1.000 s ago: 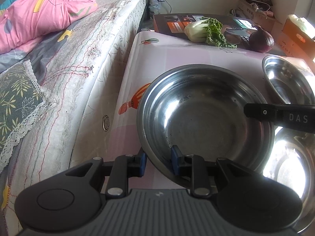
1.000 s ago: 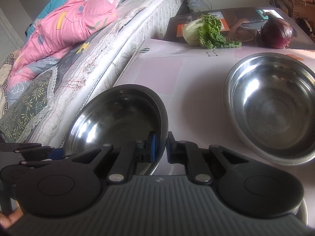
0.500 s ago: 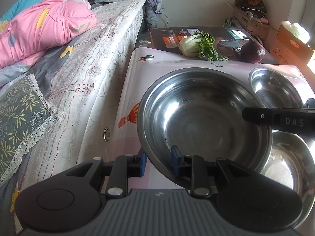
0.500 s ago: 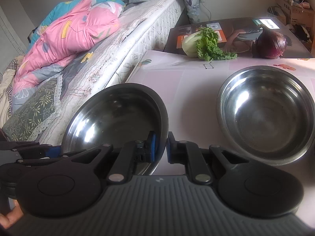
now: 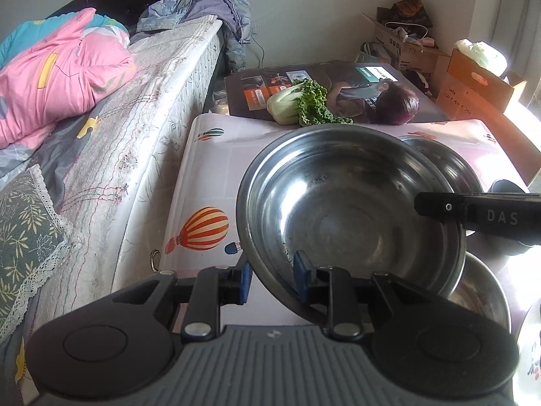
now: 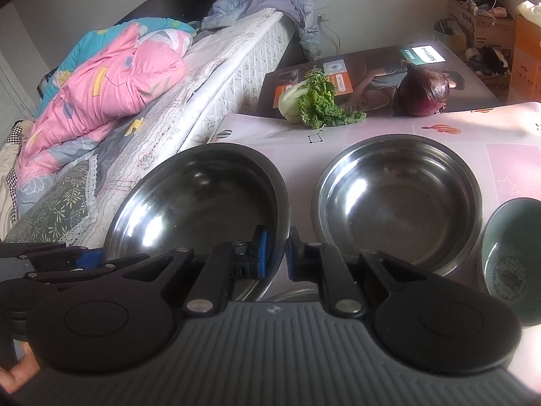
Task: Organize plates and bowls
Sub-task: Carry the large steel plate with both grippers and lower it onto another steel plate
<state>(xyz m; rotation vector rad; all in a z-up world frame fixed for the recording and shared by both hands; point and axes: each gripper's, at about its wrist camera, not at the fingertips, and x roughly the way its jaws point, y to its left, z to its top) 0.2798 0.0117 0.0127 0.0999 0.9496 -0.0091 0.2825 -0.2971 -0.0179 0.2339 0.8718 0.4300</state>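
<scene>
A large steel bowl [image 5: 345, 209] is held in the air above the table by both grippers. My left gripper [image 5: 272, 280] is shut on its near rim. My right gripper [image 6: 276, 253] is shut on the opposite rim of the same bowl [image 6: 199, 203]; its finger shows in the left wrist view [image 5: 473, 213]. A second steel bowl [image 6: 395, 206] sits on the pink table [image 6: 507, 155], also seen behind the held bowl [image 5: 446, 165]. A third steel bowl [image 5: 483, 291] lies below the held one. A green ceramic bowl [image 6: 510, 257] stands at the right.
A bed [image 5: 135, 128] with a pink quilt [image 5: 57, 74] runs along the table's left edge. A green leafy cabbage [image 6: 311, 101] and a purple cabbage [image 6: 424, 93] lie on a dark box at the table's far end. Cardboard boxes [image 5: 473, 81] stand at the back right.
Both grippers have lifted the large bowl higher and drawn it back. More of the table and the second steel bowl now show, and the green bowl has come into view.
</scene>
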